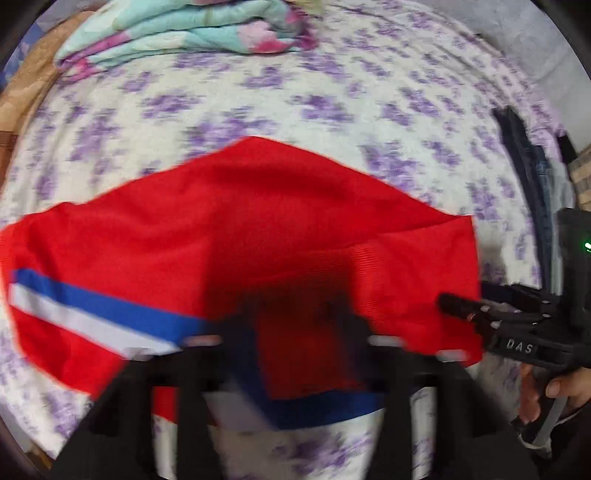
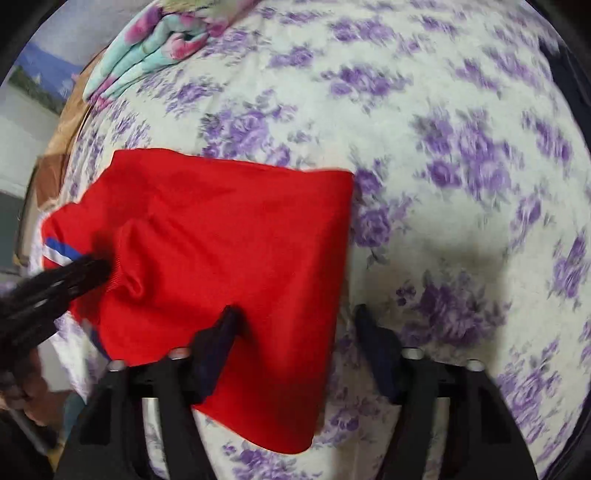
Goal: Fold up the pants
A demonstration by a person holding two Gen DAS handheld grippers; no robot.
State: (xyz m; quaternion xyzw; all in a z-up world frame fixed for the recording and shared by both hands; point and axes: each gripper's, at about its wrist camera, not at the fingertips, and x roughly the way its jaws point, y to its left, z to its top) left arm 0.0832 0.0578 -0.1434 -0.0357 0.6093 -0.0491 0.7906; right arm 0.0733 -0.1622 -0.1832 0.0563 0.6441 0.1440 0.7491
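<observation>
Red knit fabric fills the near field of both wrist views: the red pants with a blue-and-white side stripe (image 1: 280, 229) lie partly folded on the white bedsheet printed with purple flowers (image 1: 258, 96), one layer doubled over another. In the right wrist view the left gripper (image 2: 99, 266) comes in low from the side with its fingers together on a bunched ridge of the cloth, which puckers where they pinch; that hold probably keeps the upper layer under control while the fold is laid. Its own camera is too blurred and too draped with fabric to confirm this.

Close by, the right gripper (image 2: 295, 325) has its fingers spread wide apart, one tip at the pants' near edge, the other over bare sheet, holding nothing. It hovers low, angled forward, seemingly placed to take or smooth that free corner. From the left wrist view it (image 1: 458, 306) sits just beside the garment's right edge.

Farther off, dark clothes (image 1: 528, 177) lie at the bed's side, and a folded mint-and-pink floral quilt (image 1: 192, 33) rests at the far end.
</observation>
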